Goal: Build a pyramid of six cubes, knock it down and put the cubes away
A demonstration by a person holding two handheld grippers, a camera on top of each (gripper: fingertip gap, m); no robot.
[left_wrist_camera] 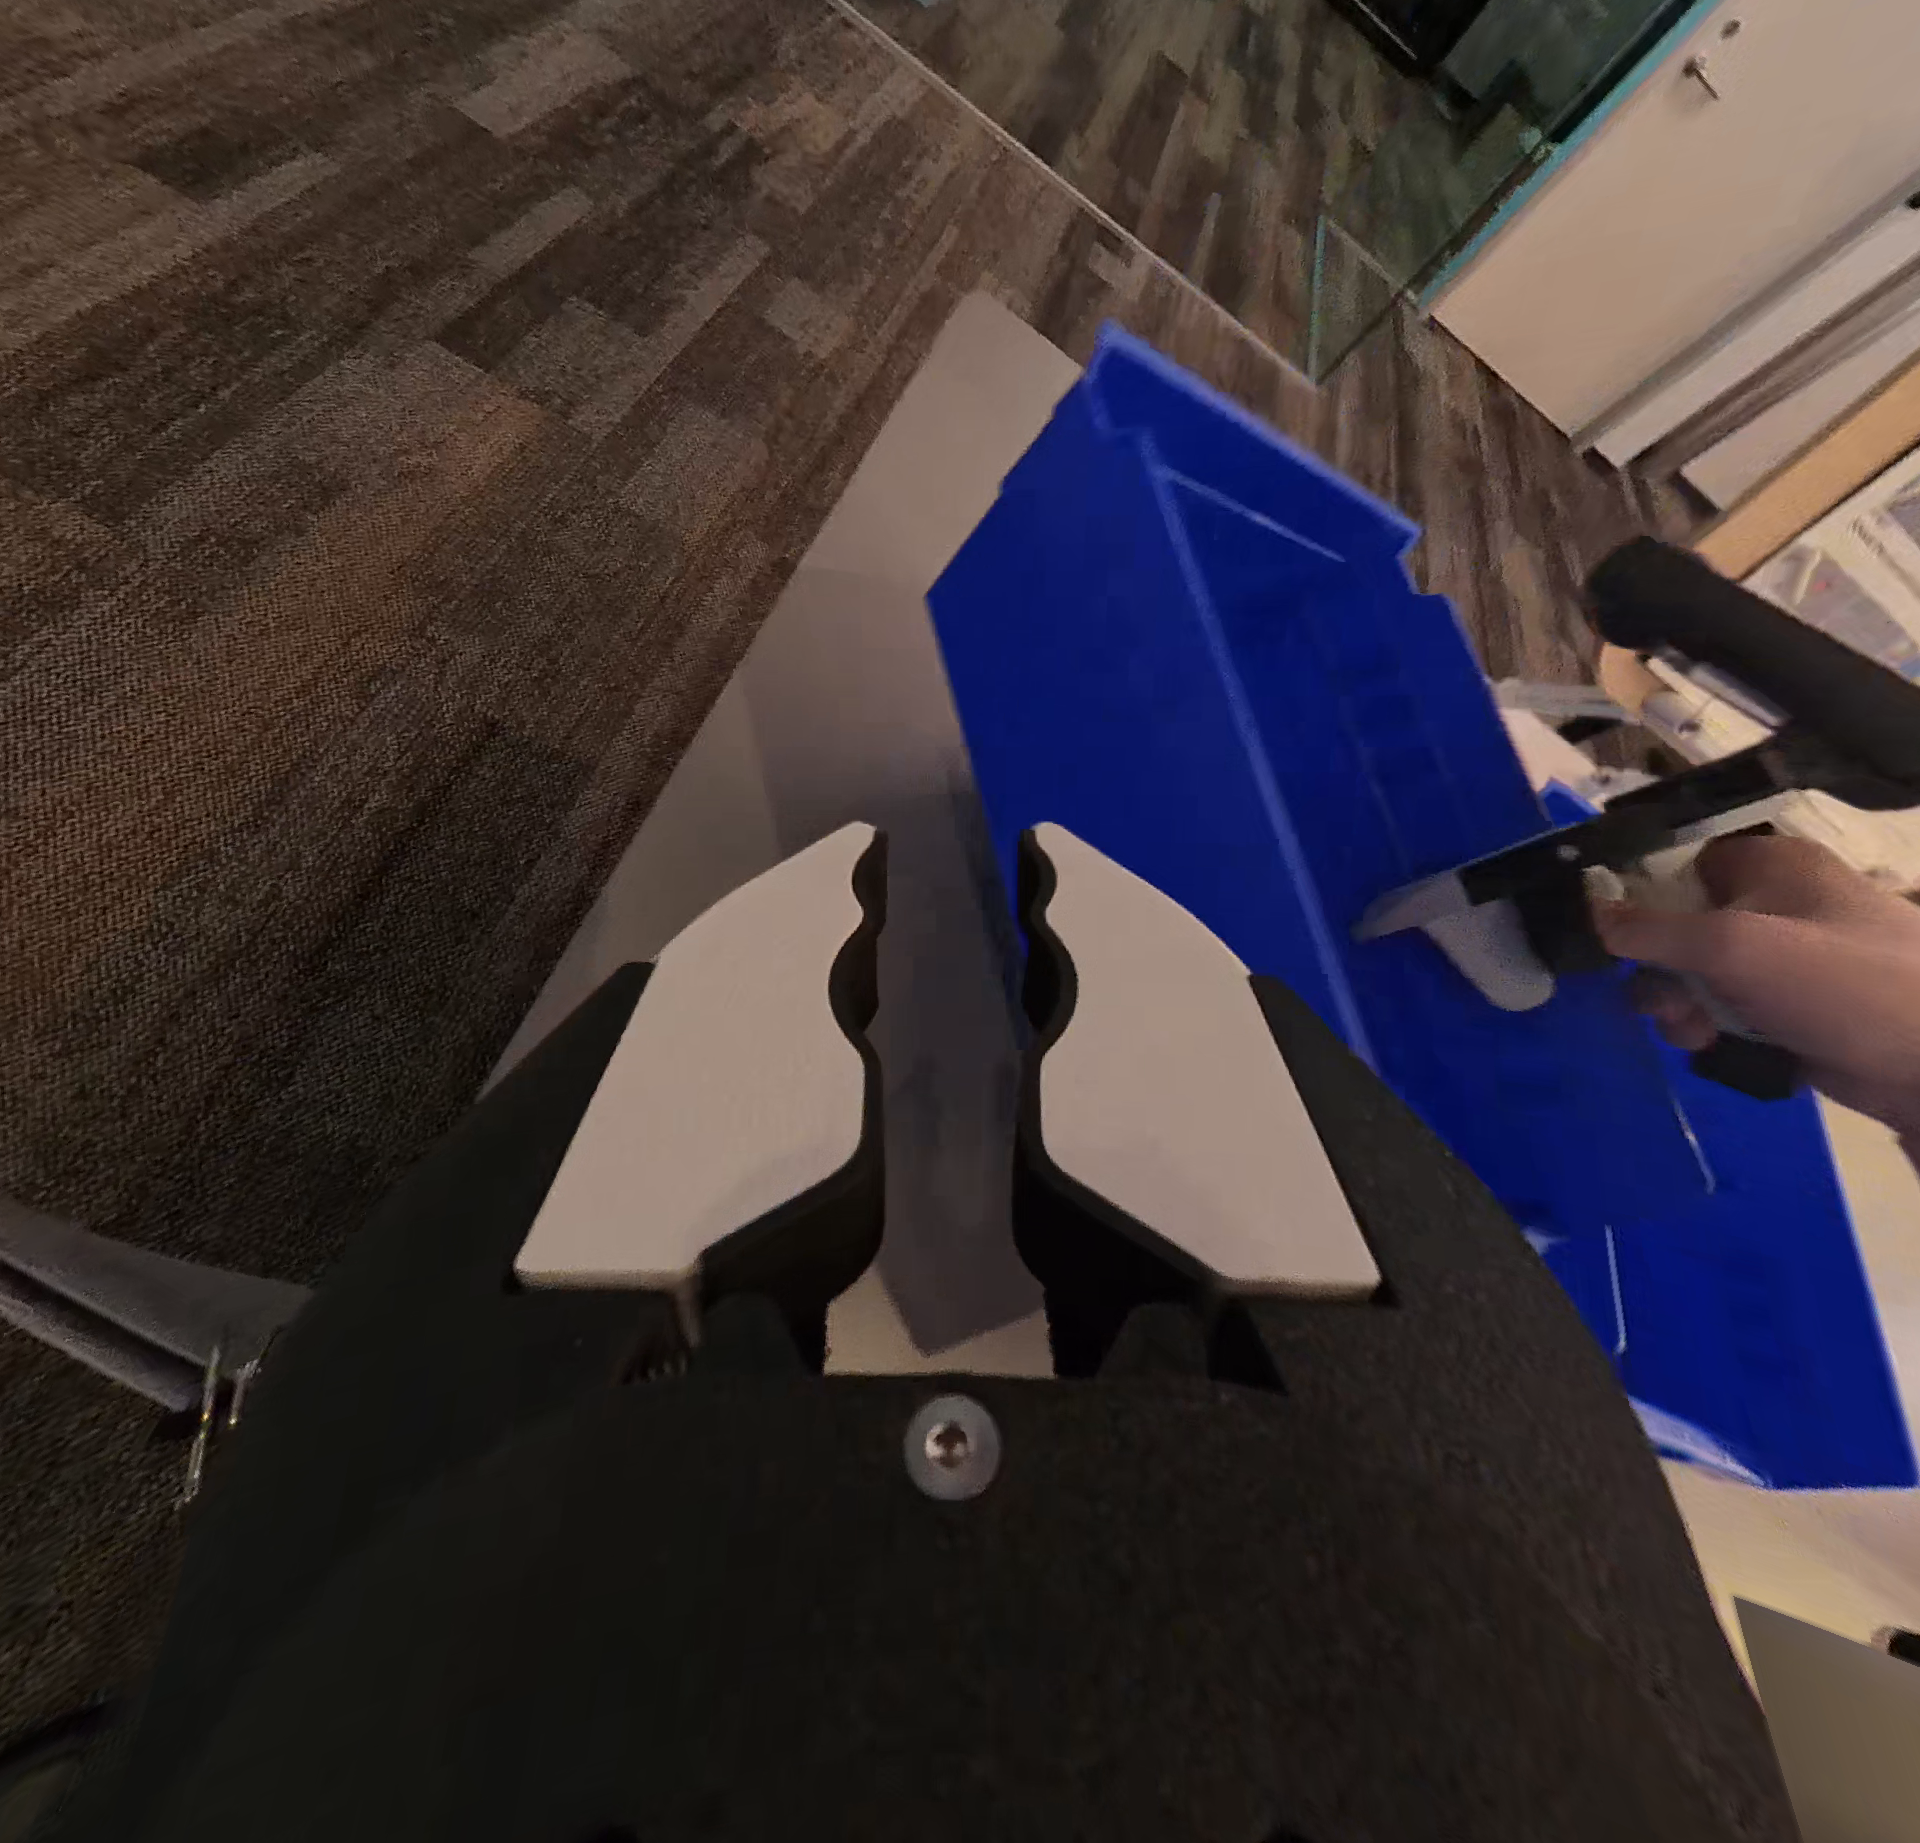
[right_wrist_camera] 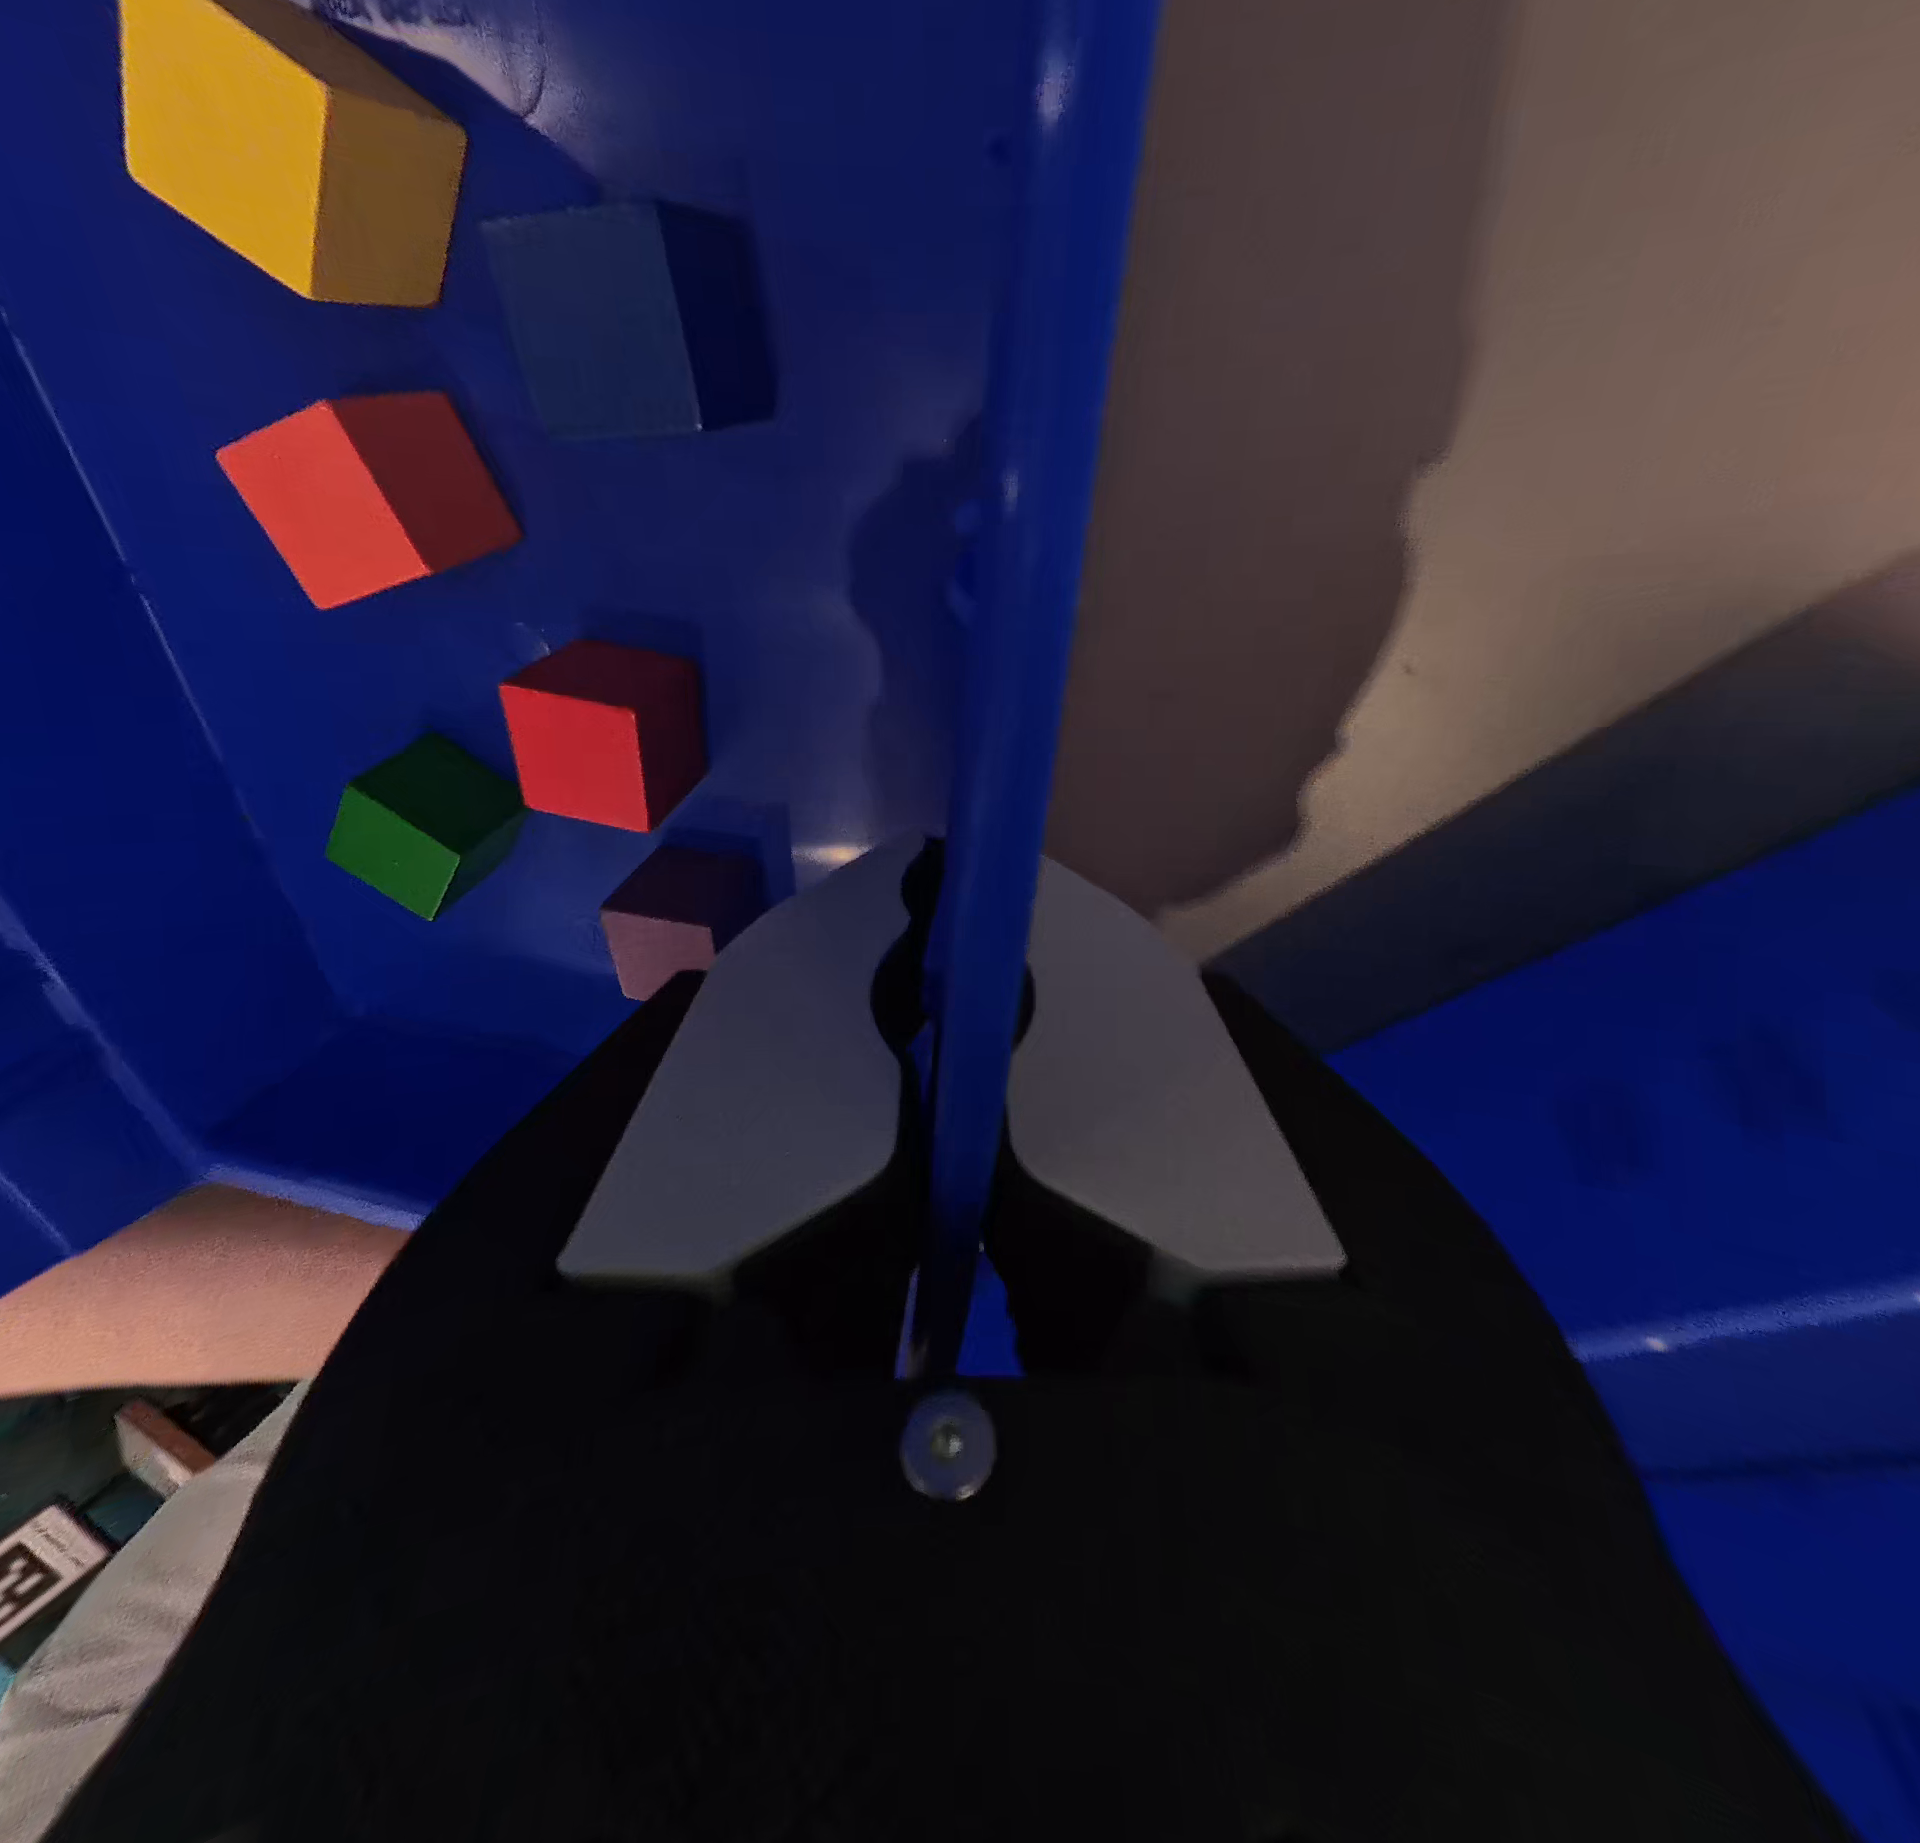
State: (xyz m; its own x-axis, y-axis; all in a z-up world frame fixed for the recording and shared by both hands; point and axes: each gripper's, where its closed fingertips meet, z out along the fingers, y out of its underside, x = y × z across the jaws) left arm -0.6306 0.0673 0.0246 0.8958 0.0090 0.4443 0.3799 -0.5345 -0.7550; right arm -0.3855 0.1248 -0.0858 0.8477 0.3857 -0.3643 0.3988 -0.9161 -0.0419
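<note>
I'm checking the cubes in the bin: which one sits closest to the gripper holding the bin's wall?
The purple cube, right beside the right gripper and partly hidden by its finger. The green, red, orange-red, blue and yellow cubes all lie farther away.

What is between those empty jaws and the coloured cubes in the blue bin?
The blue bin's own wall. In the left wrist view it hides every cube from the open left gripper. The cubes, such as the yellow cube, lie inside, while the right gripper clamps the bin's rim.
</note>
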